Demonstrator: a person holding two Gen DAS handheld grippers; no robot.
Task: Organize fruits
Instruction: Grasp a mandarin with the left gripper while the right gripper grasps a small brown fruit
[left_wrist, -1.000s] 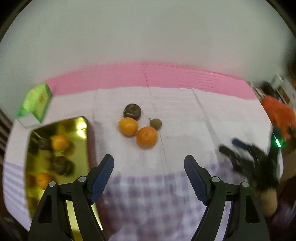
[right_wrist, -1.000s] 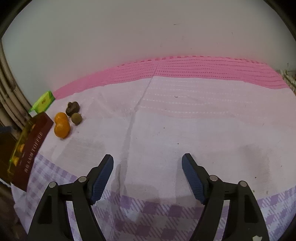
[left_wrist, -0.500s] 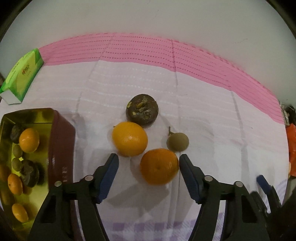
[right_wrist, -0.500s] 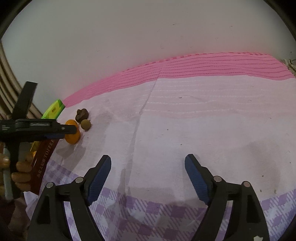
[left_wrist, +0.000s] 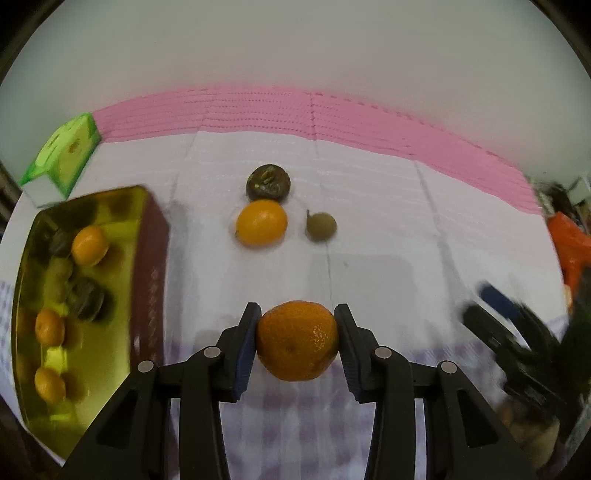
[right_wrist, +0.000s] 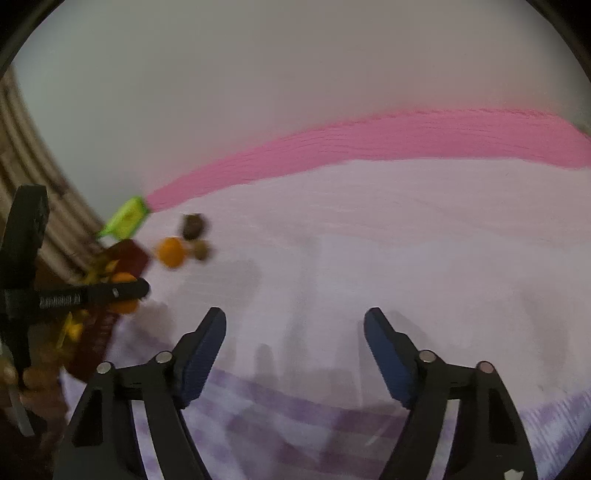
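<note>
left hand-held gripper (left_wrist: 297, 341) closing, pads pressing both sides of mandarin (left_wrist: 297, 340), just right of gold tin (left_wrist: 140, 192), likely bound there with fruit already sorted. right hand-held gripper (right_wrist: 294, 345) jaws closing but apart, empty, well right of tin, out of the way. three fruits remain on bench (left_wrist: 388, 229) beyond mandarin.

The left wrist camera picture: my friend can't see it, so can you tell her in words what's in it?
The left gripper is closing its blue pads on a tangerine above a white cloth. Beyond it lie an orange fruit, a dark brown fruit and a small greenish fruit; a gold tin holding more fruit sits left.
</note>
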